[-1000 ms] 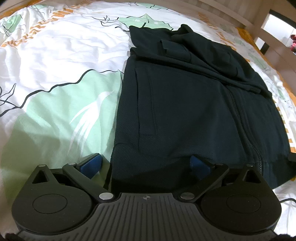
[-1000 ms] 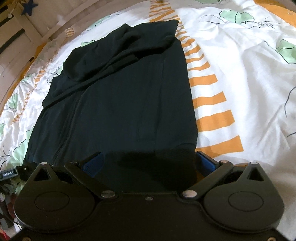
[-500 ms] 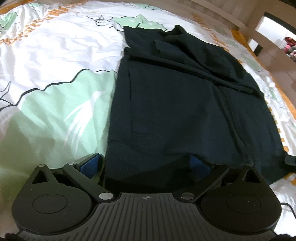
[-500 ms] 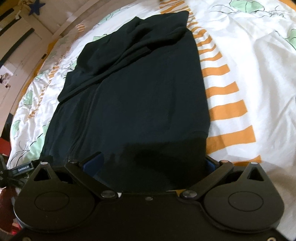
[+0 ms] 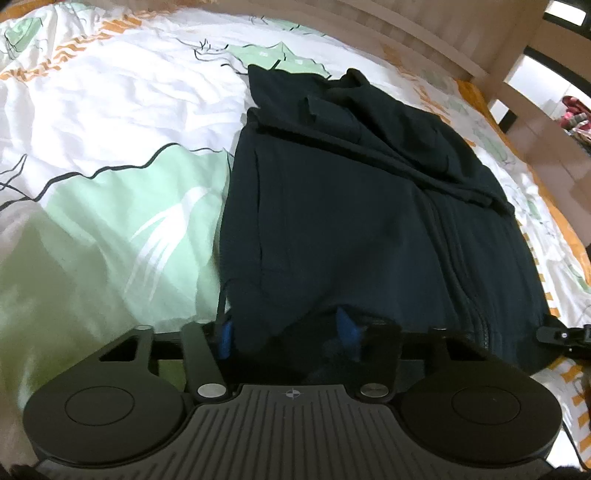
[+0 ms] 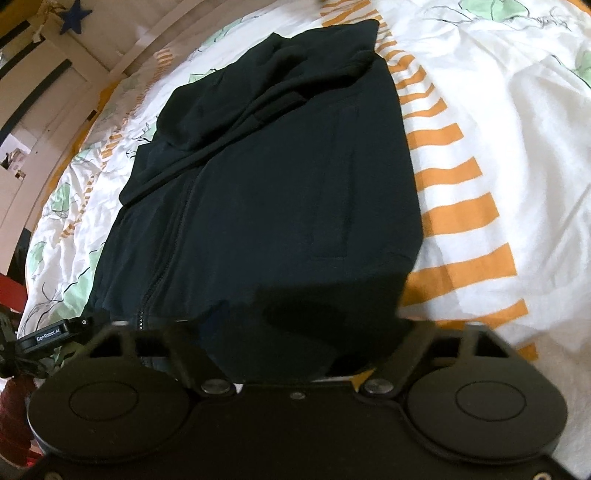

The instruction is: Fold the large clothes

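We see the jacket (image 5: 351, 221) lying flat on the bed (image 5: 110, 206), zip up, sleeves folded across its far end; our left gripper (image 5: 286, 332) has its blue pads (image 5: 225, 338) partly closed with the near hem bunched between them; our right gripper (image 6: 295, 343) sits at the hem's other corner, cloth draped over its fingers, so we cannot tell how far it is closed; the headboard (image 5: 424, 33) stands beyond the bed.
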A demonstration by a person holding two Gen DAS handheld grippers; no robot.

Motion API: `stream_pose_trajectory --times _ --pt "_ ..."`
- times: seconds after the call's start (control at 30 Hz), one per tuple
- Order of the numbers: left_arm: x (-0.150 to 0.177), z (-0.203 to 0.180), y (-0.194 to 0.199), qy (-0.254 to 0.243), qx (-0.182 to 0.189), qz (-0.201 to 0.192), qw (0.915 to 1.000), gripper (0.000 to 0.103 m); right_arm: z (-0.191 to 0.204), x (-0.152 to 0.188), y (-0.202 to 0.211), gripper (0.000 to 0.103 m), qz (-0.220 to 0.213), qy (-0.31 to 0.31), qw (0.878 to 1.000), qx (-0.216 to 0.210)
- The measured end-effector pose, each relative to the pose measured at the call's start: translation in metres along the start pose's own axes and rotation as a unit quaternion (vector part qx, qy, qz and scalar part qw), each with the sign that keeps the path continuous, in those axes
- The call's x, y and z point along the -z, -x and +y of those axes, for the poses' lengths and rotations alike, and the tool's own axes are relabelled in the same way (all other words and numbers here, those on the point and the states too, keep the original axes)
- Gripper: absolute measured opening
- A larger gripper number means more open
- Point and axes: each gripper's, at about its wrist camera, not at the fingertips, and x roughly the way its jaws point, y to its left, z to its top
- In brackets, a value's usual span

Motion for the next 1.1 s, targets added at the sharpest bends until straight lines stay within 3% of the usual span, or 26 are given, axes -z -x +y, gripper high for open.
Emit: stream_pose_trajectory --times 0.1,0.13,0.2,0.3,0.5,0.7,0.87,1.0,1.1 --pt "0.0 0.0 0.005 0.003 -0.008 -0.022 0.9997 0.016 -0.005 0.0 0.002 0.047 -0.008 -0.017 1.0 0.009" --pt "0.0 0.001 0.007 0.008 -0.004 -0.026 0.9996 0.016 -0.005 0.001 0.003 0.043 -0.012 -0.022 1.0 0.009" --pt "-0.001 0.002 0.01 0.018 0.001 -0.035 0.9992 0.015 -0.008 0.001 0.006 0.026 -0.025 -0.035 0.999 0.002" --pt "-0.003 0.002 0.016 0.028 0.009 -0.051 0.9983 0.014 -0.011 -0.002 0.012 0.018 -0.049 -0.053 0.997 -0.029" --pt "-0.021 0.008 0.038 0.096 0.066 -0.102 0.9879 0.014 -0.016 -0.008 0.031 0.015 -0.106 -0.085 0.985 -0.105" --pt "-0.069 -0.001 0.049 0.102 0.101 -0.155 0.9773 0.012 -0.01 -0.034 0.04 0.015 -0.158 -0.079 0.974 -0.142" --pt "-0.127 -0.001 0.039 0.115 0.131 -0.189 0.9665 0.012 0.005 -0.083 0.042 0.015 -0.2 -0.053 0.966 -0.154" --pt "-0.172 -0.006 0.019 0.109 0.125 -0.216 0.9622 0.012 0.013 -0.129 0.031 0.015 -0.226 -0.04 0.961 -0.152" --pt "-0.2 -0.008 -0.011 0.115 0.121 -0.215 0.9622 0.012 0.014 -0.164 0.012 0.015 -0.233 -0.041 0.96 -0.148"
